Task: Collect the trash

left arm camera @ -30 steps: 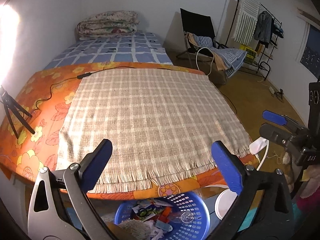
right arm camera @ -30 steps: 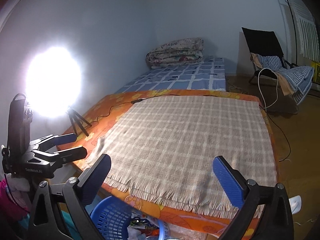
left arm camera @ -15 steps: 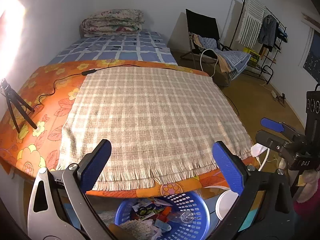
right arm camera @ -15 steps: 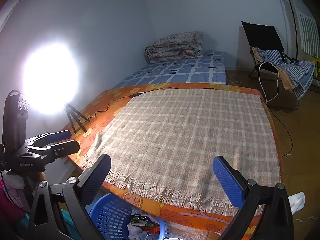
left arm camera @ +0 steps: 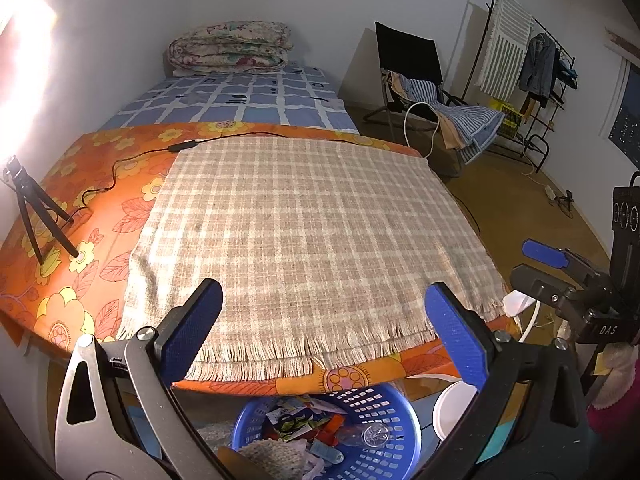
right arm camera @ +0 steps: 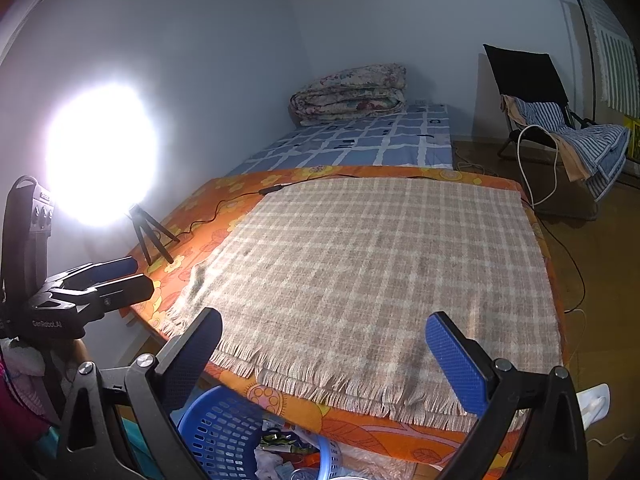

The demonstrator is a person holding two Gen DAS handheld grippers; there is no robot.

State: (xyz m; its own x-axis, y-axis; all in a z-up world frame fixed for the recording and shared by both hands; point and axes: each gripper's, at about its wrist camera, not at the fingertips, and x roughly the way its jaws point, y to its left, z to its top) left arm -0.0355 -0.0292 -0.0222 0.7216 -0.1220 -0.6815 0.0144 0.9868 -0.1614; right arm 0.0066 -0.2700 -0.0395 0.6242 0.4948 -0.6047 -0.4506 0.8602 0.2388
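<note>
1. Through the left wrist camera we hold our left gripper with its two blue-padded jaws wide apart and nothing between them, above the near edge of the table.
2. Below that edge we count one blue basket on the floor; the trash lies inside it: wrappers, a clear plastic bottle and scraps too jumbled to count.
3. One white round lid or plate sits just beside the basket, partly hidden by our right-hand finger.
4. One plaid cloth covers most of the orange floral tablecloth; nothing lies on the cloth.
5. We see one small tripod on the left of the table and one black cable running from it.
6. Our right gripper shows at the right margin; from here we cannot tell its opening.
7. Behind stand one bed, one folded quilt, one folding chair and one clothes rack.
8. Through the right wrist camera our right gripper also gapes wide and empty over the fringe of the cloth.
9. The basket sits at the bottom, half hidden by the left-hand finger and the table edge, trash visible in it.
10. One bright lamp glares at the left; our left gripper shows below it, jaws nearly together.
</note>
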